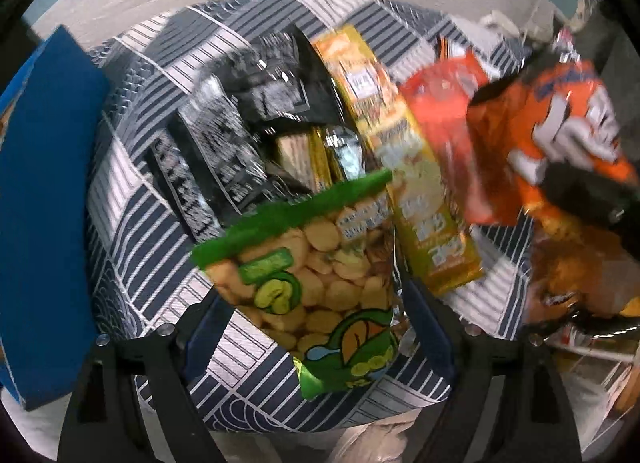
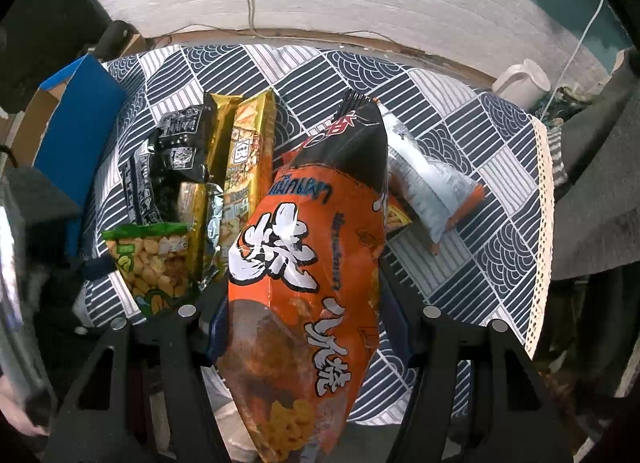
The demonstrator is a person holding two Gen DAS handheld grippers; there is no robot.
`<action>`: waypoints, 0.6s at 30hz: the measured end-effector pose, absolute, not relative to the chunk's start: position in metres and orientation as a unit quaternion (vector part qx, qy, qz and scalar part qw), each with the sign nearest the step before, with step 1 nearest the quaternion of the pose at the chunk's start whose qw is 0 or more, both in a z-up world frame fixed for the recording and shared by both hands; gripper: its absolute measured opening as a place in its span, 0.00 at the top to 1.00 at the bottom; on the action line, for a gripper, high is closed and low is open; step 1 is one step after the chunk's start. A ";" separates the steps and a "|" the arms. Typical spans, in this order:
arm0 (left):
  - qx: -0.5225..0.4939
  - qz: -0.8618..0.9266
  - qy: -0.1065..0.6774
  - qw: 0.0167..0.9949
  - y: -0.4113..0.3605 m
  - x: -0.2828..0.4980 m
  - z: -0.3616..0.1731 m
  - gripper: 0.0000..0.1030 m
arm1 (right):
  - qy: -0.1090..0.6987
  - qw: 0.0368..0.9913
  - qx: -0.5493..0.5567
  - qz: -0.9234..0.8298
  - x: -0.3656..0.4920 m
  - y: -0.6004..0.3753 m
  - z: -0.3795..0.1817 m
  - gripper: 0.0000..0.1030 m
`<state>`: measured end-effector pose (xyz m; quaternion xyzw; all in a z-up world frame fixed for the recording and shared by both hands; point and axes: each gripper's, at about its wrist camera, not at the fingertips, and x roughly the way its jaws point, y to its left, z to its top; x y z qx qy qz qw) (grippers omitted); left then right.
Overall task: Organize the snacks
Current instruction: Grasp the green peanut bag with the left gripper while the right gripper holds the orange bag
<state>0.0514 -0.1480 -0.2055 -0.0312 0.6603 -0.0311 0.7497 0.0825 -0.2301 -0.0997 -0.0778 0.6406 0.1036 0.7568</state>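
In the left wrist view a green bag of bean snacks (image 1: 312, 263) lies on the patterned tablecloth (image 1: 132, 223), at the near end of a row of packs. My left gripper (image 1: 316, 327) straddles the bag's lower half, open, with a gap between each pad and the bag. The right wrist view shows the same green bag (image 2: 152, 259) at the left. My right gripper (image 2: 306, 327) is shut on a big orange snack bag (image 2: 304, 263), which hangs above the cloth. That orange bag (image 1: 560, 123) shows blurred at the right in the left wrist view.
Black packs (image 1: 224, 143) (image 2: 176, 143), small gold bars (image 1: 320, 159) and a long yellow pack (image 1: 408, 167) (image 2: 248, 155) lie side by side. A red pack (image 1: 444, 123) and a silver-white pack (image 2: 432, 187) lie to the right. A blue box (image 1: 44, 203) (image 2: 80, 123) stands left, a white jug (image 2: 524, 83) back right.
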 end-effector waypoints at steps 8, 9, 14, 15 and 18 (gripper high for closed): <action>-0.074 -0.056 0.690 0.718 -0.142 0.055 -0.223 0.44 | 0.642 0.755 -0.076 0.108 0.082 -0.230 -0.102 0.39; -0.073 -0.059 0.689 0.719 -0.141 0.055 -0.222 0.46 | 0.642 0.755 -0.076 0.109 0.082 -0.230 -0.102 0.39; -0.046 -0.073 0.671 0.737 -0.141 0.054 -0.209 0.59 | 0.640 0.757 -0.077 0.111 0.084 -0.227 -0.099 0.39; -0.040 -0.074 0.664 0.743 -0.140 0.053 -0.205 0.60 | 0.639 0.757 -0.077 0.112 0.084 -0.226 -0.097 0.39; -0.026 -0.075 0.647 0.759 -0.139 0.051 -0.192 0.62 | 0.635 0.760 -0.076 0.117 0.085 -0.223 -0.093 0.39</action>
